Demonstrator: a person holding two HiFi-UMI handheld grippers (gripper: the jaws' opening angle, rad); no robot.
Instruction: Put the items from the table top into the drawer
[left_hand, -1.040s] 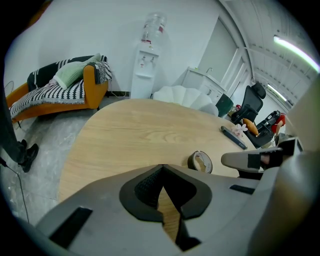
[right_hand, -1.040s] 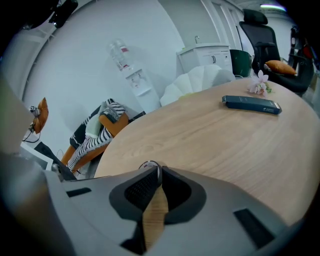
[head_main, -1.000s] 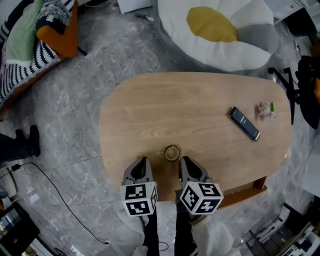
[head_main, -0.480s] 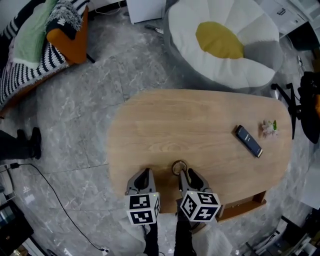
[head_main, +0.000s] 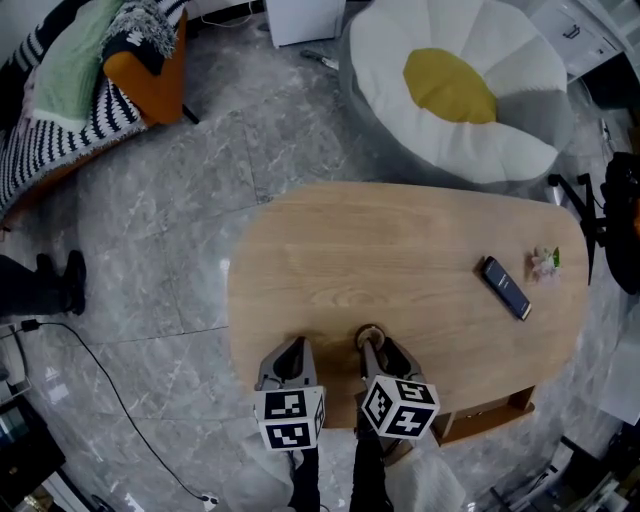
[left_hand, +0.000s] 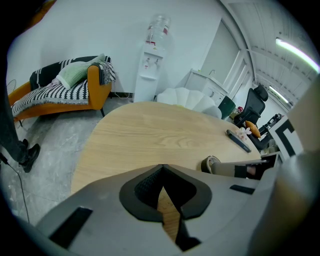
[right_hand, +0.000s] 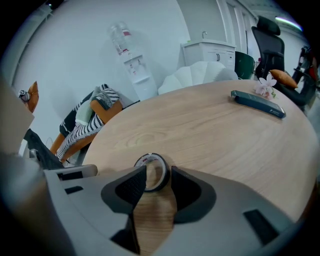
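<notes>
Grey marble floor, pale oval wooden table (head_main: 400, 240) on top. The small dark tape roll (head_main: 370, 335) lies flat, hole up, at the table's 6 o'clock edge, between the tips of the right hand-held gripper (head_main: 378, 348). Its jaws have just been opening and aren't squeezing the roll. The left hand-held gripper (head_main: 290, 352) is at 7 o'clock, tips together, empty. A slim black phone (head_main: 507, 288) sits at 3 o'clock, long axis 10-to-4.

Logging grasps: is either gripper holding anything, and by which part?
Nothing is held. The right gripper has just been opening its jaws, with the tape roll between their tips; the left gripper is shut, empty.
</notes>
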